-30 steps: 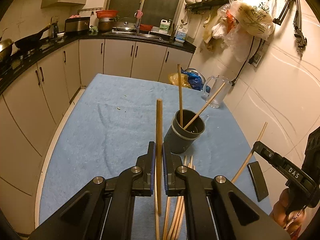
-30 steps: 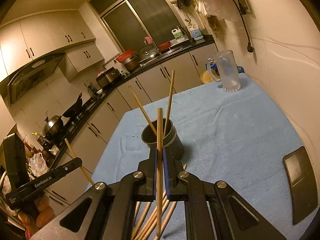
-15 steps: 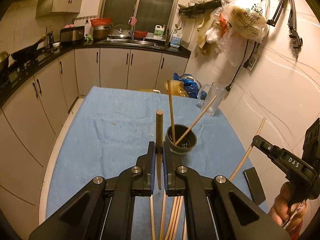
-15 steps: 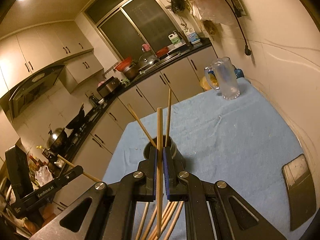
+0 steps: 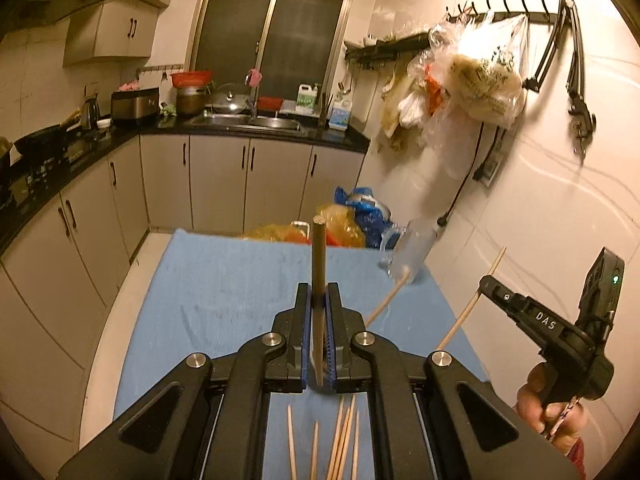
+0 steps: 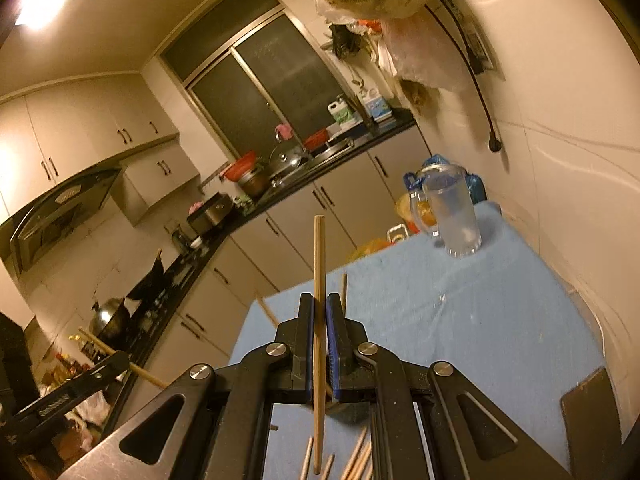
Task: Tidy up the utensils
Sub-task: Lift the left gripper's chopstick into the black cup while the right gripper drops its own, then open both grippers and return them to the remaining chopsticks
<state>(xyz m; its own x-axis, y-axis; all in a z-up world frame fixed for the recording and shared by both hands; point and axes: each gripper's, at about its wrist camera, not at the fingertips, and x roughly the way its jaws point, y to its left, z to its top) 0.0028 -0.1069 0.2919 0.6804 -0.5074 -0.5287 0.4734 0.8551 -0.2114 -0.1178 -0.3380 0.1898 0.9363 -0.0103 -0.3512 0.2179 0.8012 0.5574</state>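
My left gripper (image 5: pixel 319 294) is shut on one upright wooden chopstick (image 5: pixel 319 252), held above the blue-clothed table (image 5: pixel 224 280). Several loose chopsticks (image 5: pixel 340 432) lie on the cloth beneath it. My right gripper (image 6: pixel 319 306) is shut on another upright chopstick (image 6: pixel 319 256). The dark cup is hidden behind the jaws in both views; only the two chopstick tips (image 6: pixel 343 290) standing in it show. Each view also catches the other gripper from the side: the right gripper (image 5: pixel 520 310) with its stick at right, the left gripper (image 6: pixel 84 380) at lower left.
A clear glass mug (image 6: pixel 456 216) stands at the table's far right corner, with plastic bags (image 5: pixel 352 216) behind it. A dark flat slab (image 6: pixel 592 412) lies near the right wall. Kitchen cabinets and the counter (image 5: pixel 248 128) run along the left and back.
Both grippers have risen with their chopsticks still clamped. The cup, in plain view a second ago, has dropped behind the jaws, and the views now look further across the kitchen.
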